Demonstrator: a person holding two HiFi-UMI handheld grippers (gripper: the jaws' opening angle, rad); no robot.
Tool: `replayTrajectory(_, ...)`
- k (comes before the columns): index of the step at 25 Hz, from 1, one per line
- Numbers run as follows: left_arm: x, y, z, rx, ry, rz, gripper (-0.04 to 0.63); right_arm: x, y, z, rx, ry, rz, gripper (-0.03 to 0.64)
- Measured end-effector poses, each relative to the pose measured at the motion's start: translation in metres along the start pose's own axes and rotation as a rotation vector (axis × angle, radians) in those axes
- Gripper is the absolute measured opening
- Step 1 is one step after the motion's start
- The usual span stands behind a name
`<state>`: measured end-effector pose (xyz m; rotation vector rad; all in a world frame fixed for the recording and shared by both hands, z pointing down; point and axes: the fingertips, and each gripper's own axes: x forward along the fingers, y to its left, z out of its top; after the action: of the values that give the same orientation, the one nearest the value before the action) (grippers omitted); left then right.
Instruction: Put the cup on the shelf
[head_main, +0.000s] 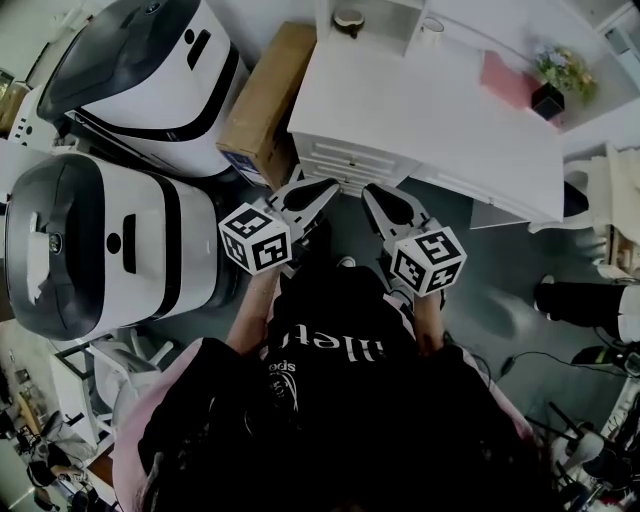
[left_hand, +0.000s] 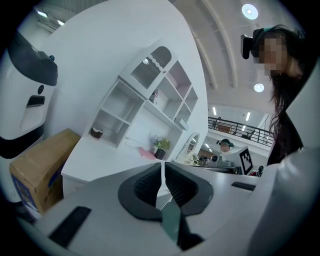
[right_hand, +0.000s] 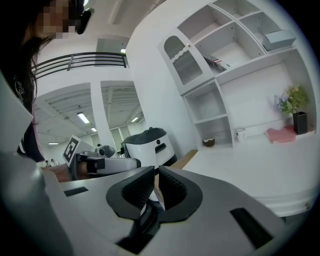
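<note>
The left gripper (head_main: 322, 188) and the right gripper (head_main: 378, 196) are held side by side before the white desk (head_main: 430, 110). The left fingers (left_hand: 145, 188) are pressed together on nothing. The right fingers (right_hand: 170, 188) are almost closed, with only a thin slit between them, and nothing is held. The cup (right_hand: 241, 134) is seen standing on the desk, just beside the shelf (right_hand: 227, 74).

White cup (right_hand: 241, 134), white shelf (right_hand: 250, 62)
The cup is stood upright at the desk's (right_hand: 260, 165) back edge, under the shelf.
</note>
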<state>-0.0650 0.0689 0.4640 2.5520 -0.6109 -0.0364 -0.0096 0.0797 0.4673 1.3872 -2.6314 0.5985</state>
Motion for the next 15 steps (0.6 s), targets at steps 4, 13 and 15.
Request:
replayTrajectory(4,0.001,-0.003,0.001,0.003,-0.008,0.005,0.034,-0.003,0.001,0.0,-0.009,0.001,0.008,0.061)
replayTrajectory(13,0.008,-0.008,0.001,0.012,-0.01,0.007,0.034,-0.007,-0.003,0.003,-0.017,-0.001,0.013,0.061)
replayTrajectory(15,0.01,-0.01,0.001,0.014,-0.01,0.007,0.034,-0.009,-0.005,0.003,-0.019,-0.002,0.015,0.061)
